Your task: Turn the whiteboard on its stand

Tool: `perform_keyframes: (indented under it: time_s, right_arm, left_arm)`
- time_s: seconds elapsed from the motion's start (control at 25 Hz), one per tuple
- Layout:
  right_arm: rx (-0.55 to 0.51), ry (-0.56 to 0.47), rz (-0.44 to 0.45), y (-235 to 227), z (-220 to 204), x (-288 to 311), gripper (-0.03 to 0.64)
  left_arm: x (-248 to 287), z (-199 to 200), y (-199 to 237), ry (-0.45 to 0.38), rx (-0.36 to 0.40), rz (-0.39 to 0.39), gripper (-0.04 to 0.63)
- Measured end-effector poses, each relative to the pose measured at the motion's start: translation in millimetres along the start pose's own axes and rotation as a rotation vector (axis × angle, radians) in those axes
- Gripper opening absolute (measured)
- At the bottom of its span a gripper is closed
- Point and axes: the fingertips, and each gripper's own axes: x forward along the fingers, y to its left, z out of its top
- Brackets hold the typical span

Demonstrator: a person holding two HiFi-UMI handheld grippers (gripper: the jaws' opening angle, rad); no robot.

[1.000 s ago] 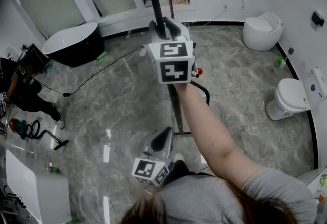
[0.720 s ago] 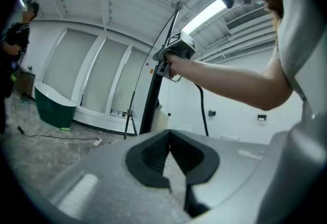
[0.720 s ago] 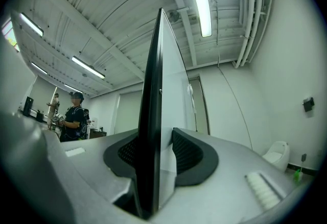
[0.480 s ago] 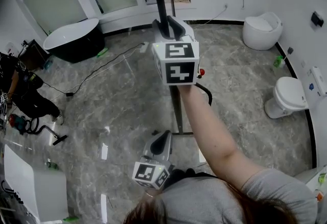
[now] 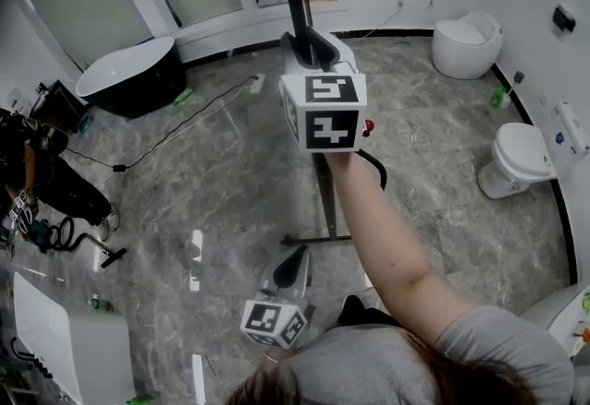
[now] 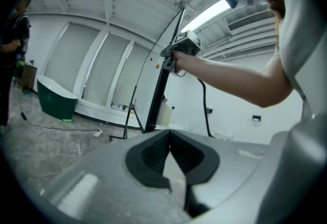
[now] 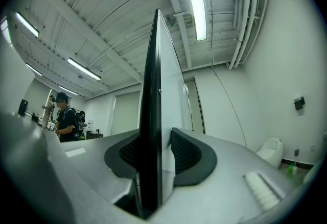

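The turning step was in hand. The right tongs [image 5: 304, 41] were clamped on the whiteboard [image 7: 152, 90], which showed edge-on as a dark upright strip between the two pads. Their jaws had just tightened a little on it. The board stood upright on its stand [image 5: 321, 200] out on the open floor [image 5: 212, 182], and the person's arm [image 5: 378, 237] was stretched out to reach it. The left tongs [image 6: 169, 140] hung low by the person's body, jaws together with nothing in them. They pointed toward the board but were well apart from it.

How far the board had already swung could not be told. By my judgement, the next move called for a firm grip on that edge and a steady swing of the board about its stand, gentle enough that the feet did not skid or tip. The free tongs could steady the frame if it wobbled.
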Motion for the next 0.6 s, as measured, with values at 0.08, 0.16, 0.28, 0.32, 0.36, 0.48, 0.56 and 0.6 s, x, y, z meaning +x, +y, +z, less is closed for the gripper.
perform_keyframes:
  time_s: [0.08, 0.16, 0.28, 0.32, 0.36, 0.48, 0.56, 0.6]
  right_arm:
    - [0.002, -0.001, -0.010, 1, 0, -9, 0.123]
    - [0.002, -0.004, -0.022, 1, 3, -17, 0.121]
    - [0.001, 0.010, -0.029, 4, 4, -28, 0.117]
    - [0.001, 0.014, -0.029, 6, 3, -31, 0.115]
    - [0.000, 0.015, -0.032, 8, 3, -35, 0.115]
    - [-0.009, 0.016, -0.050, 12, 5, -46, 0.109]
    - [-0.013, 0.016, -0.057, 14, 7, -55, 0.107]
    - [-0.015, 0.015, -0.060, 15, 8, -59, 0.107]
  left_arm:
    - [-10, 0, -2, 0.003, -0.002, 0.002, 0.002]
    - [-16, 3, -6, 0.006, 0.018, -0.011, 0.002]
    - [-24, 3, -9, 0.013, 0.024, -0.026, 0.002]
    - [-27, 3, -10, 0.014, 0.027, -0.030, 0.002]
    - [-29, 3, -11, 0.014, 0.030, -0.034, 0.002]
    - [-39, 4, -15, 0.014, 0.039, -0.050, 0.002]
    - [-46, 3, -19, 0.020, 0.042, -0.063, 0.002]
    - [-49, 2, -20, 0.022, 0.042, -0.067, 0.002]
